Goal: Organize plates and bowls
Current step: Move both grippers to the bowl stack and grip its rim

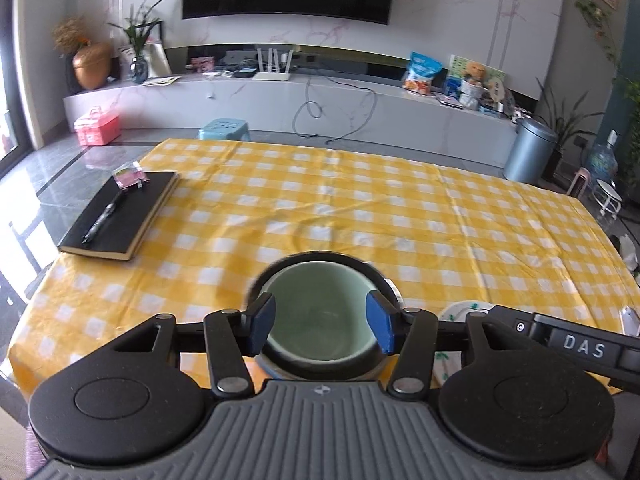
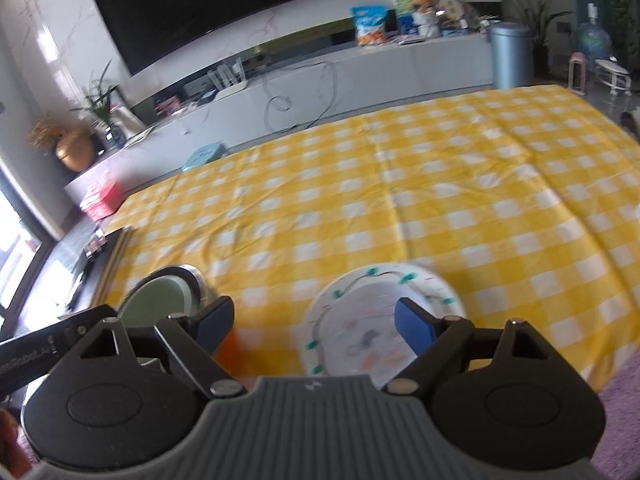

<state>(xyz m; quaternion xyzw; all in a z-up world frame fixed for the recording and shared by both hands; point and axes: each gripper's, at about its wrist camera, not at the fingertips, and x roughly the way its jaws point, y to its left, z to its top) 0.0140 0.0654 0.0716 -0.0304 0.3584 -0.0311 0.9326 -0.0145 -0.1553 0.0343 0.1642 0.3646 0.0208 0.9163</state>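
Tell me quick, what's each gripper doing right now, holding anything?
Left gripper: open, holding nothing, above the green bowl.
Right gripper: open, holding nothing, above the patterned plate.

My right gripper (image 2: 314,322) hangs over the near edge of the table (image 2: 440,184), which wears a yellow-and-white checked cloth. My jaws stand wide apart with nothing pressed between them. Below them lies a white plate (image 2: 360,300) with green marks round its rim, blurred, one blue pad showing in front of its right part. To the left sits a pale green bowl (image 2: 160,294) with a dark rim, partly hidden behind my left gripper (image 2: 44,348), whose black body juts in from the left edge. Further left a black notebook (image 2: 102,256) lies at the table's edge. Beyond the table stand a dark TV (image 2: 200,12) and a bin (image 2: 512,54).
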